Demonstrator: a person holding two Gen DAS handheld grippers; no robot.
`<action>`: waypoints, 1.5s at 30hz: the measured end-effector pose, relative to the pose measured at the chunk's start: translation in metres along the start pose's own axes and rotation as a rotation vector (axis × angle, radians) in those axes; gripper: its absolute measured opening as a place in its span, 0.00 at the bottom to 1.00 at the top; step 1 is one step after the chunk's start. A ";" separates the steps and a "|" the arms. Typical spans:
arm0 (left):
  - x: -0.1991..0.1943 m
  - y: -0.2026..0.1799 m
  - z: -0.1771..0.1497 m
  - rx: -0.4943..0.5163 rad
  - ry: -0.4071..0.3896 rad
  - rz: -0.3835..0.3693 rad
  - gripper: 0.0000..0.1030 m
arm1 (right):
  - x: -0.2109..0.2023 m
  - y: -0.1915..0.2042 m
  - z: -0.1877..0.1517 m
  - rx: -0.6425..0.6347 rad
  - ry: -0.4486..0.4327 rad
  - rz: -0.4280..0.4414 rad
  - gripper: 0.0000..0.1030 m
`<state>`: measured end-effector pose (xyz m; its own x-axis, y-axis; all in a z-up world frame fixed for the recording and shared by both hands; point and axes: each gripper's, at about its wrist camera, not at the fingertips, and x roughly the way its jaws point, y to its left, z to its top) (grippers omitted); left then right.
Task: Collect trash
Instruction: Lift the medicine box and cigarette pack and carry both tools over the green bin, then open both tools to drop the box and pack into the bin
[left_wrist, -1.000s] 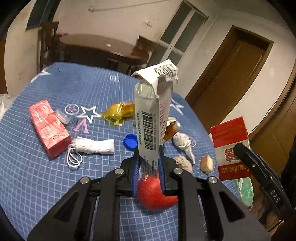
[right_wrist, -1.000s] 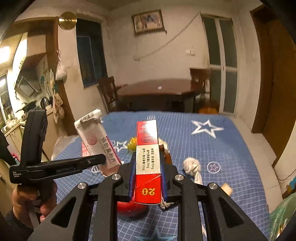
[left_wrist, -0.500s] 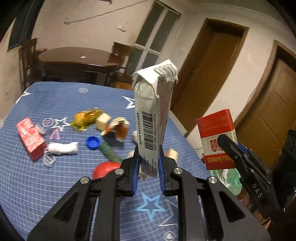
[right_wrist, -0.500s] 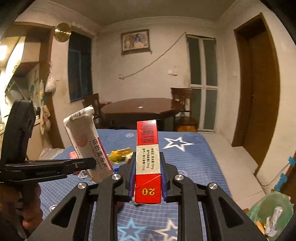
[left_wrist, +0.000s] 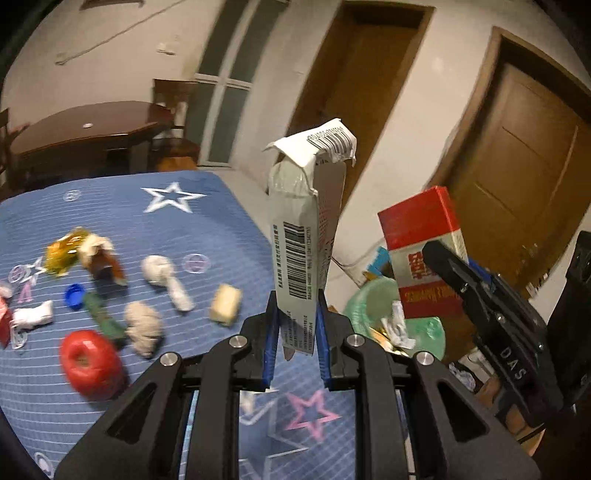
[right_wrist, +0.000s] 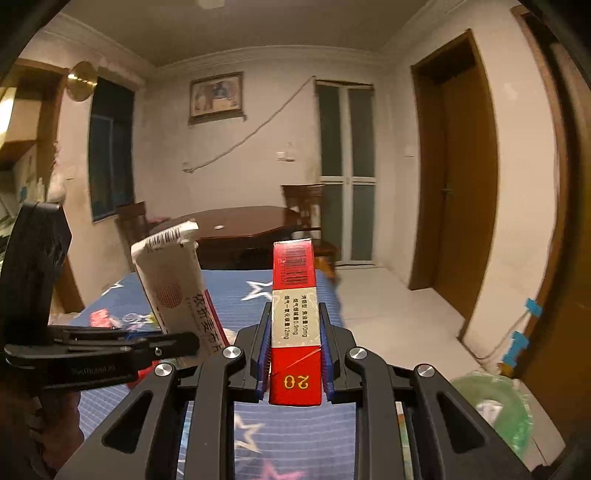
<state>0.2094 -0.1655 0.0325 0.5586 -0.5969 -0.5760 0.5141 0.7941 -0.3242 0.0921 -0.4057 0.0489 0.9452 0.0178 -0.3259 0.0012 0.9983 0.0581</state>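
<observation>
both packs held upright, bin bag off to the right

left gripper (left_wrist: 295, 347) clamps white pack (left_wrist: 304, 243), right gripper (right_wrist: 293, 356) clamps red pack (right_wrist: 293, 317); green bin bag (left_wrist: 373, 306) lies nearer the right one.

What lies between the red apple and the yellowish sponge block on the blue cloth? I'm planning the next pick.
In the left wrist view, a beige crumpled wad lies between the red apple and the yellowish sponge block.

place: lived-in home, dining or living room | signs: dark wooden dining table (right_wrist: 236, 225) with chairs (right_wrist: 306, 206) at the back; framed picture (right_wrist: 216, 96) on a stained plaster wall; brown wooden doors (left_wrist: 524, 155); glazed double door (right_wrist: 345, 173); near table (left_wrist: 122, 221) wore a blue star-print cloth
</observation>
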 end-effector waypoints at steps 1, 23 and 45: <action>0.007 -0.007 0.000 0.009 0.011 -0.014 0.16 | -0.007 -0.013 -0.002 0.003 0.000 -0.021 0.22; 0.134 -0.142 -0.008 0.145 0.216 -0.164 0.16 | -0.011 -0.241 -0.062 0.173 0.172 -0.249 0.22; 0.229 -0.186 -0.043 0.163 0.389 -0.127 0.16 | 0.049 -0.286 -0.141 0.284 0.328 -0.281 0.22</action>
<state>0.2136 -0.4452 -0.0708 0.2141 -0.5760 -0.7889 0.6759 0.6704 -0.3061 0.0923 -0.6825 -0.1167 0.7436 -0.1871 -0.6419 0.3722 0.9134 0.1649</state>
